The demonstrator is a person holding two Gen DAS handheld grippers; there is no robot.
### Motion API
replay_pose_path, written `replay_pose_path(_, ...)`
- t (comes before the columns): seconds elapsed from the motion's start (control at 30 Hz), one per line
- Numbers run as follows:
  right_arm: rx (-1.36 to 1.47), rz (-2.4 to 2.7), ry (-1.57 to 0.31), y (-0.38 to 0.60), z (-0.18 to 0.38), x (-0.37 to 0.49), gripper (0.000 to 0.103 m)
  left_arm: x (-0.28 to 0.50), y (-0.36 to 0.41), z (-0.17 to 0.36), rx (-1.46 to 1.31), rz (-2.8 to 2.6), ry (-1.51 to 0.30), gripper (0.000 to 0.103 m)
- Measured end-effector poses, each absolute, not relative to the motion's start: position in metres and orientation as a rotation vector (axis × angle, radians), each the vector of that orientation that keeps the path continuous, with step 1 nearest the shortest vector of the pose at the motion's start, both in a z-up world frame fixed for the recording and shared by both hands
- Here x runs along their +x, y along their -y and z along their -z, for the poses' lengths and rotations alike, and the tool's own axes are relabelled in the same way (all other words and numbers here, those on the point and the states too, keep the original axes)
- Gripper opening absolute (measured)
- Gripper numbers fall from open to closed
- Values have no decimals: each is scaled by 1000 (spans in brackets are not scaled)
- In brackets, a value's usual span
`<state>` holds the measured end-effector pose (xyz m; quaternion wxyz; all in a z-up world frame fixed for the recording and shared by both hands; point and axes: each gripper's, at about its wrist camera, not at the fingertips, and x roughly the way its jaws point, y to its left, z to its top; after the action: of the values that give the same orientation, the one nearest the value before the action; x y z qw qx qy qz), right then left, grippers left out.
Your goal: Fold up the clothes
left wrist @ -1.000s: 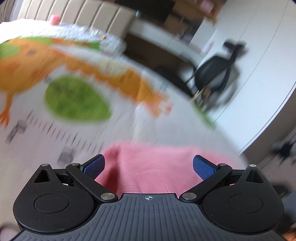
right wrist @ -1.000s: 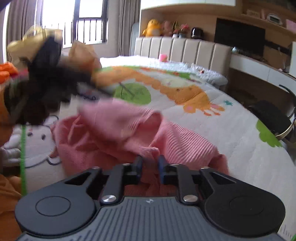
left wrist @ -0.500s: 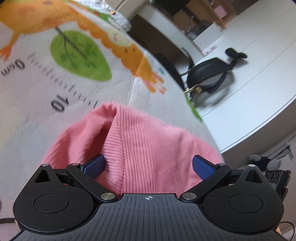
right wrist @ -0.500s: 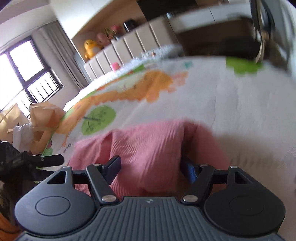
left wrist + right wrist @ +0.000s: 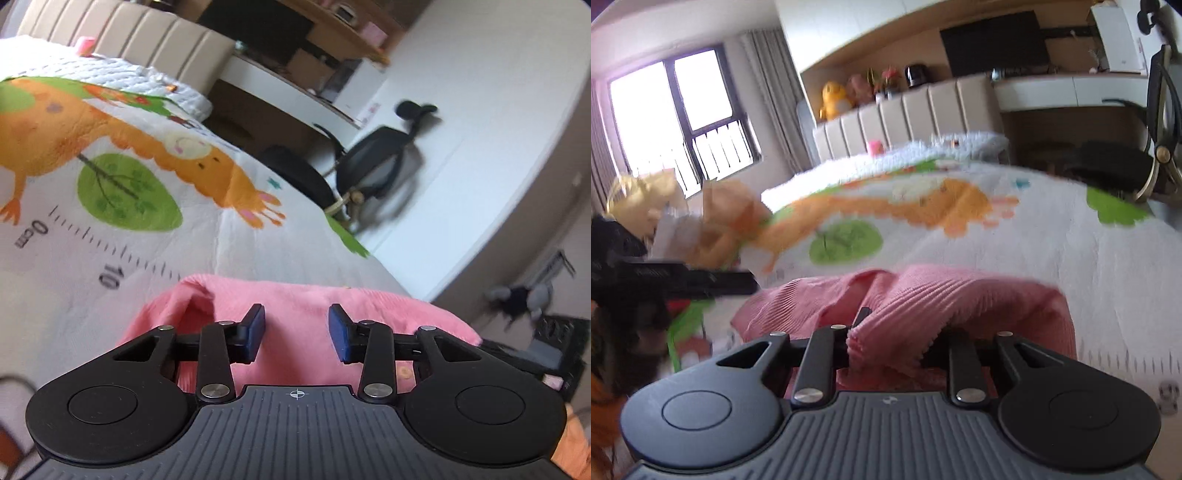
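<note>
Pink ribbed garment (image 5: 295, 295) bunched on the bed's cartoon-print cover (image 5: 110, 236), left tongs (image 5: 296, 330) partly parted above it, gripping nothing, right tongs (image 5: 894, 332) parted around a raised fold of the garment (image 5: 905, 295), fingertips hidden, grip uncertain

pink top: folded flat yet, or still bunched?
Still bunched. The pink top lies in humped, overlapping ridges on the bed cover, one flap draped between the right tongs; no flat, squared fold.
</note>
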<state>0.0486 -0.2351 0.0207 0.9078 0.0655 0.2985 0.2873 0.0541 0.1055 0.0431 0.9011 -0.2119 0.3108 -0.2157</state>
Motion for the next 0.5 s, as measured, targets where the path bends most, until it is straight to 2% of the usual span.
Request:
replay_pose_path(0.03,118,-581,-655,236,-9,44,25,49,-105,-38,-431,456,-666,48)
replay_pose_path(0.07,99,-560,-696,236,3,41,28,44,-105,-33,-426,460,-690,57)
replay_pose_path(0.17,71,-511,-771,244,26,33,44,41,-112,-20,-440,434,-736,73)
replay_pose_path(0.23,91,-509,-754,255,17,31,53,49,-122,-18,-489,421,-738,83)
replay_pose_path(0.3,111,-504,-695,266,-3,31,67,67,-124,-16,-544,437,-738,93)
replay_pose_path(0.4,209,-490,-652,281,-23,47,72,98,-121,-12,-612,462,-751,94)
replay_pose_path(0.5,326,-463,-734,289,-18,82,72,132,-102,4,-622,461,-841,94)
